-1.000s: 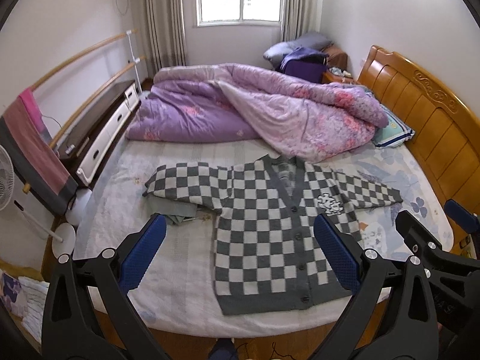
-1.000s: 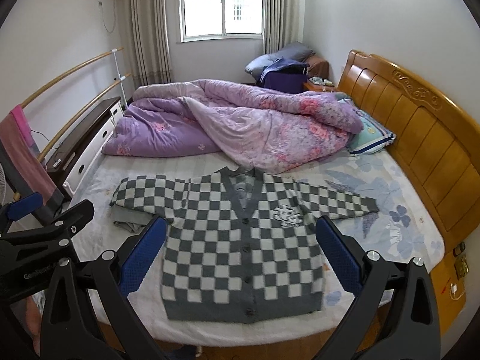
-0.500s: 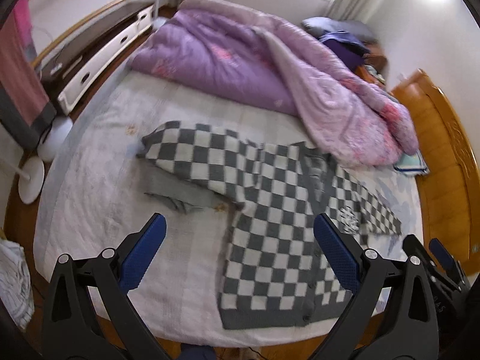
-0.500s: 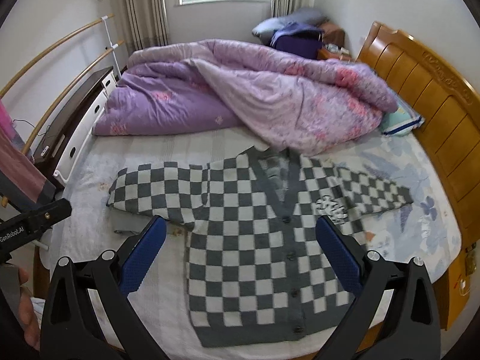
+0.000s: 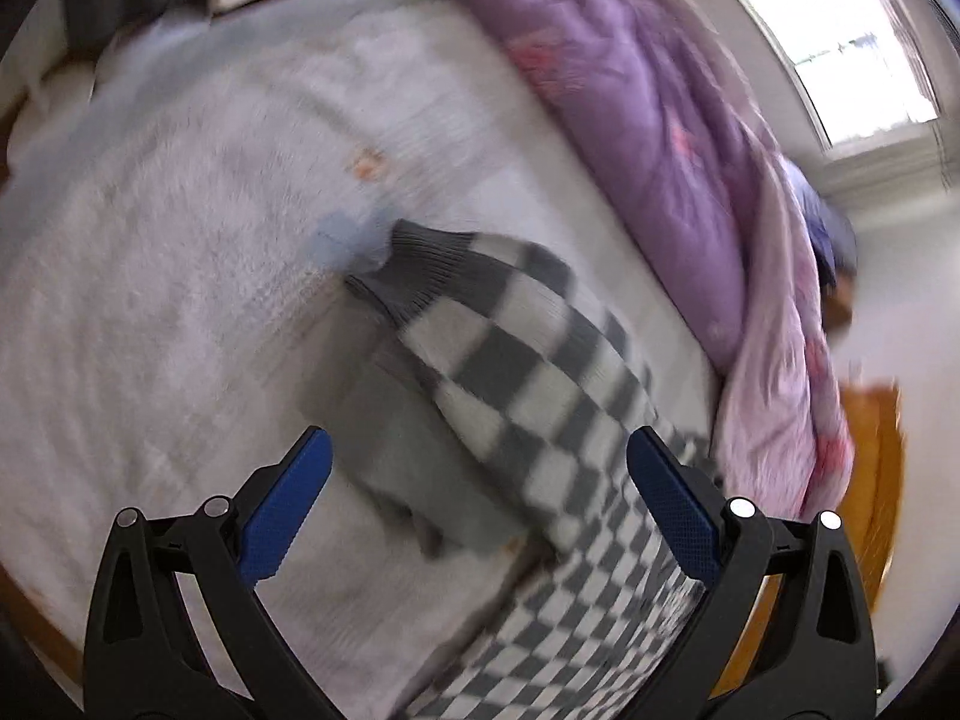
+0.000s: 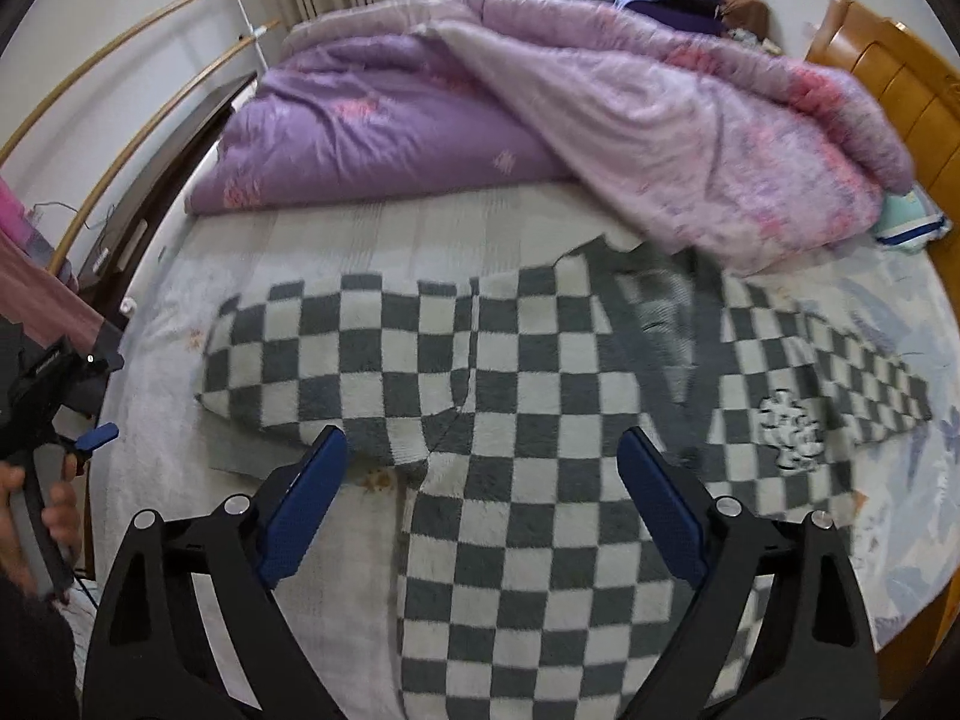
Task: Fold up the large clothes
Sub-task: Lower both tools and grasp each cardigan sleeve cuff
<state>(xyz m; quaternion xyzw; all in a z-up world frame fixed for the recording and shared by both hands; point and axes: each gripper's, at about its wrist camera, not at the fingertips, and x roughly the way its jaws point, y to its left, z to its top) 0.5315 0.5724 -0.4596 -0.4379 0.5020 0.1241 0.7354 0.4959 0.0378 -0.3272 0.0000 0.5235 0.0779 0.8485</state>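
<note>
checkered cardigan (image 6: 540, 420) lies flat, face up, on the bed (image 6: 372, 228), just in front of the purple quilt (image 6: 540, 108). body's long axis runs from collar at the quilt side down to the hem at the near bed edge. sleeves spread sideways across the bed, one toward the wooden headboard (image 6: 888, 72), one away from it. collar v points toward the hem, white emblem (image 6: 789, 429) on the chest panel nearer the headboard.

far-from-headboard sleeve (image 5: 510, 360) ends in a grey ribbed cuff (image 5: 414, 270), cuff pointing away from the cardigan body; a plain grey cloth (image 5: 396, 450) sits partly under that sleeve. left view is motion blurred.

left gripper (image 5: 477, 498) jaws spread wide, hanging over the sleeve and grey cloth, nothing between the pads. right gripper (image 6: 480, 498) also wide apart, jaws have just been closing slightly, nothing clamped; it sits above the cardigan body near the sleeve seam.
</note>
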